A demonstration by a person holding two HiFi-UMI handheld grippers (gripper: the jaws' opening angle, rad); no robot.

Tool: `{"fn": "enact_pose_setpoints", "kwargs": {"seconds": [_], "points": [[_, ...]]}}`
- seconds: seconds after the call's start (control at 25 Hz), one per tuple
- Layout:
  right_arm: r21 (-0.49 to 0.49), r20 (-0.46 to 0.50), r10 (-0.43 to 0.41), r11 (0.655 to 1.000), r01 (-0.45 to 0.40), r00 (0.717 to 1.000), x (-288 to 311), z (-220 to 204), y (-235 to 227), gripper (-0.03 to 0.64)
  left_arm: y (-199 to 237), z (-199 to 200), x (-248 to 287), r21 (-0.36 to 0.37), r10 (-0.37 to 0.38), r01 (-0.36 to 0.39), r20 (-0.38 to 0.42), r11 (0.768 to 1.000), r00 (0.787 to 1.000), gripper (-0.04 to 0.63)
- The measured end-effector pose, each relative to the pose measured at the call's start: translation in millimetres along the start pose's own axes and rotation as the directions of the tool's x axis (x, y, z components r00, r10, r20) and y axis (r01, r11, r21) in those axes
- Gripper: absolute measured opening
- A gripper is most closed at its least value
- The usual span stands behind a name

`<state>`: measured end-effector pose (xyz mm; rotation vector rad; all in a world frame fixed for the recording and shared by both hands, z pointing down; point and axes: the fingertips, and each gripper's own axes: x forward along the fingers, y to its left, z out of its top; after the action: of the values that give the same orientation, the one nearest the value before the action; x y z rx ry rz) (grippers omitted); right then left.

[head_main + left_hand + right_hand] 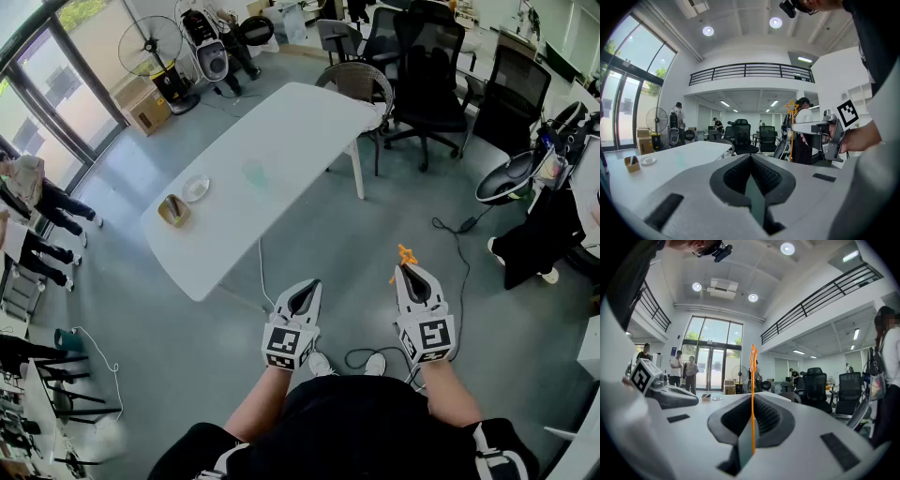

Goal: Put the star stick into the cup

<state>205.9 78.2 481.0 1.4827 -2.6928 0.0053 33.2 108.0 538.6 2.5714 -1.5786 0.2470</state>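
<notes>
Where the star stick [752,394] is sitting: it is standing upright between the pads of the right gripper [751,404], its orange star end rising past the tips. In the head view the stick [406,255] is poking out at that gripper's far end, over the grey floor [187,356] and well apart from the table.
State of the right gripper [410,270]: its jaws are pressing together on the thin stick, and the person is holding it low at the near right.
State of the left gripper [311,285]: its jaws are lying together with nothing between them, and it is hovering beside the right one at the near left.
Place of the cup [254,174]: pale and see-through, it is standing near the middle of the white table [300,122], far from both grippers.
Other things on the table: a small plate [196,188] and a brown box [173,210] are sitting just beside each other towards its near left end.
Around the room: black office chairs [427,66] are standing beyond the table's far right end, and a fan [150,42] is standing at the far left.
</notes>
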Motion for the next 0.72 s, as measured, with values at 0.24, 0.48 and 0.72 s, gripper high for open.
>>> {"fn": "enact_pose_setpoints", "kwargs": {"seconds": [0.24,0.48,0.72], "points": [[-0.005,0.003,0.003,1.0,-0.003,1.0,8.1,2.7,2.4,0.019,0.3,1.3,-3.8,0.01,-0.009,0.009,-0.002,1.0,1.0,0.008],[0.003,0.018,0.015,1.0,-0.015,1.0,14.2,8.0,14.4,0.02,16.8,-4.7,-11.6,-0.003,0.002,-0.002,-0.014,1.0,1.0,0.008],[0.031,0.082,0.005,0.999,-0.007,0.997,22.5,18.8,37.0,0.02,44.0,-11.0,-27.9,-0.018,0.002,-0.002,-0.006,1.0,1.0,0.008]]}}
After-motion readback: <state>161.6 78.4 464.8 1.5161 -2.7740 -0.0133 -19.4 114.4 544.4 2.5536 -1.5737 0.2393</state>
